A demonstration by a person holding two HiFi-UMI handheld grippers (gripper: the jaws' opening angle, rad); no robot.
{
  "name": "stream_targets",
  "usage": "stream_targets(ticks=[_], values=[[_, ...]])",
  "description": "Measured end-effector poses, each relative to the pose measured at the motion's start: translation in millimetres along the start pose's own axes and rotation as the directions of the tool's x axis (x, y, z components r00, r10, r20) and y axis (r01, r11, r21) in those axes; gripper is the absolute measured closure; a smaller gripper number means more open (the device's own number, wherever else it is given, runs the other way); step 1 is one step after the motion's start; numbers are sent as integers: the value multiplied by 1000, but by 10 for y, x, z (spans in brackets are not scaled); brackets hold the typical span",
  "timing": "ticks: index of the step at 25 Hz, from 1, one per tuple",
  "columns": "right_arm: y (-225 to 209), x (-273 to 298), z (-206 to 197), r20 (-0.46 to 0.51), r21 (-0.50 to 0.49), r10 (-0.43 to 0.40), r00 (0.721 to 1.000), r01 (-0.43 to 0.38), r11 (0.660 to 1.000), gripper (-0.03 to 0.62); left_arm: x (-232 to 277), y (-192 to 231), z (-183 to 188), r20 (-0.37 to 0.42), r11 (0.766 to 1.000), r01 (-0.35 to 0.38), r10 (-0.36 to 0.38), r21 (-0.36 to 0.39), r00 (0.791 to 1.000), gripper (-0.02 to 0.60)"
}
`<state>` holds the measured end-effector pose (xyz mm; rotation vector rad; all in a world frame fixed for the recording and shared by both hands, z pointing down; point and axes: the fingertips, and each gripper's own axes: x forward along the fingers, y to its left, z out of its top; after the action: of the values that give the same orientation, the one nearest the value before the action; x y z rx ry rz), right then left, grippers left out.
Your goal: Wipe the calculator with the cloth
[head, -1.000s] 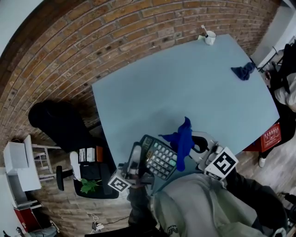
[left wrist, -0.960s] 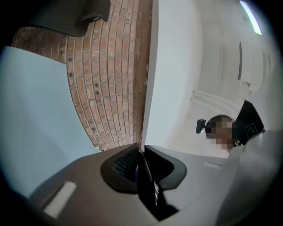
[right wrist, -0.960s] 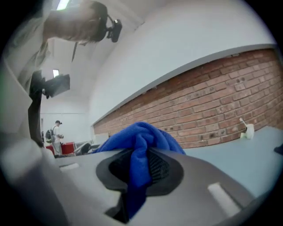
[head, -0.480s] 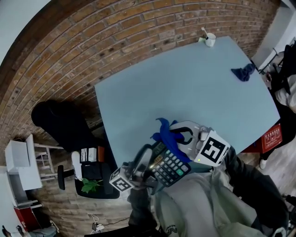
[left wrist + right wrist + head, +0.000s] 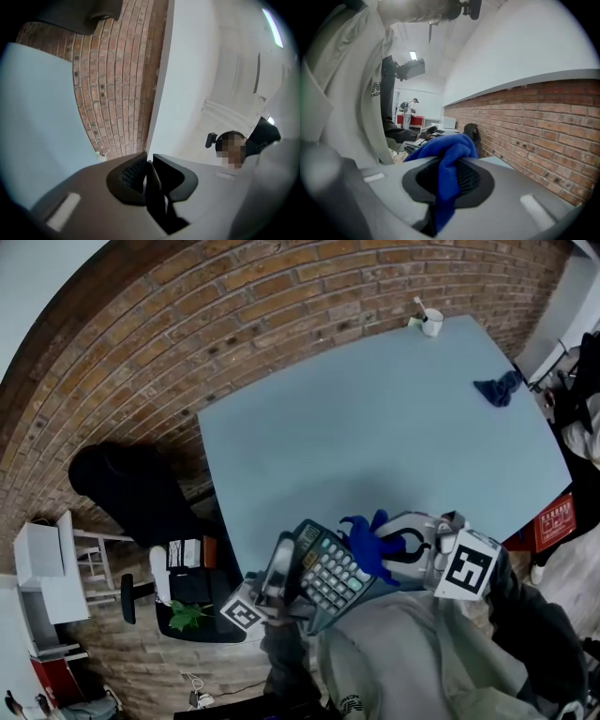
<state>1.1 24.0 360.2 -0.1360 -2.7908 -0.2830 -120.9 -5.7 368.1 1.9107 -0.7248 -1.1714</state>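
My left tongs [image 5: 149, 174] are clamped nearly closed on the thin edge of the calculator [image 5: 328, 570], holding it tilted, keys up, at the near edge of the pale blue counter [image 5: 375, 418]; my right tongs [image 5: 449, 177] pinch the bunched blue cloth [image 5: 449, 152], which overlaps the calculator's right side.

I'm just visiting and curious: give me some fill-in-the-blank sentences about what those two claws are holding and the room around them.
The left claw is shut on the ___.
The right claw pinches a ___ cloth.
The wall beyond the table is built of ___.
Missing words: calculator; blue; brick.
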Motion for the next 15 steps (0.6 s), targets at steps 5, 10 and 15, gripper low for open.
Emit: stream_targets(ticks=[5,10,15], values=[[-517,63,54,-6,8,-272,962,272,962,543,275,-36,-232,-61,999,19,-21,-35,998,545],[-422,148,114,-138,-287,-402,905,352,891,543,230,247,-200,-56,957,-225,239,183,969,545],[304,600,4,-313,-656,-330,891,48,753,543,227,276,-112,66,901,-340,335,269,940,543]])
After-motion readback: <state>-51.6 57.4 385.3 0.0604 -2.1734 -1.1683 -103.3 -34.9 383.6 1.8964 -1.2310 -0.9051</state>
